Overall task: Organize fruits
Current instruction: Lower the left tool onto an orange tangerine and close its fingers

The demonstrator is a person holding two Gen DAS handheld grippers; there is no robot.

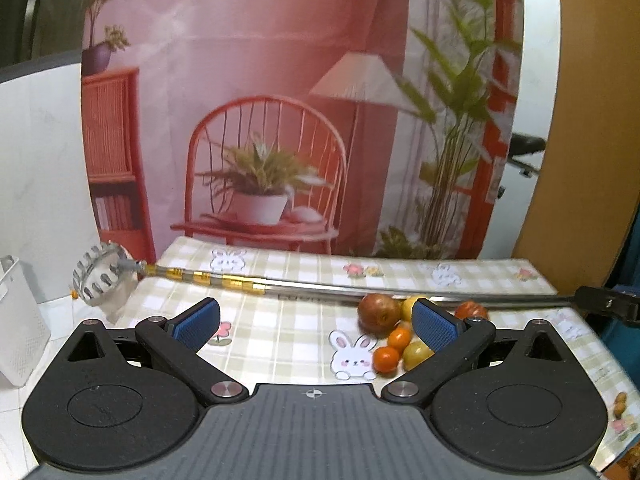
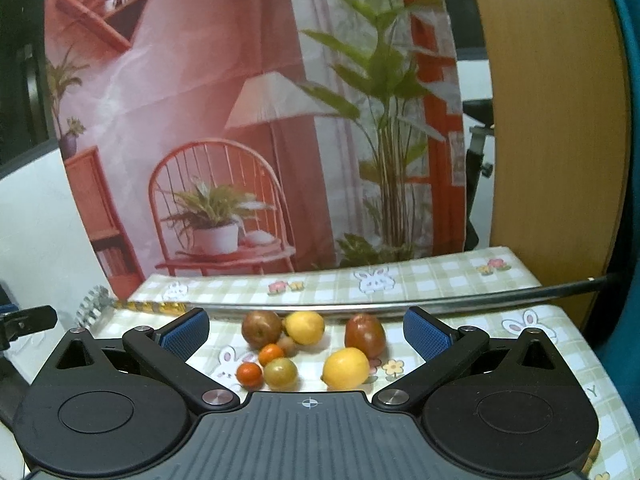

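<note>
Two grippers you hold are both spread wide and empty: the left gripper (image 1: 316, 322) and the right gripper (image 2: 306, 330), above the checked bunny-print tablecloth (image 2: 460, 280). Just past your right gripper lies the fruit: a round yellow lemon (image 2: 346, 368) nearest, a greenish-yellow round fruit (image 2: 280, 373) and two small orange tangerines (image 2: 249, 373) left of that lemon, then a reddish-brown apple (image 2: 365, 335), a second yellow lemon (image 2: 305, 327) and another reddish-brown apple (image 2: 261, 329) behind. Beyond them a long silver pole (image 2: 360, 307) crosses the cloth, before the pink printed backdrop (image 2: 240, 80).
</note>
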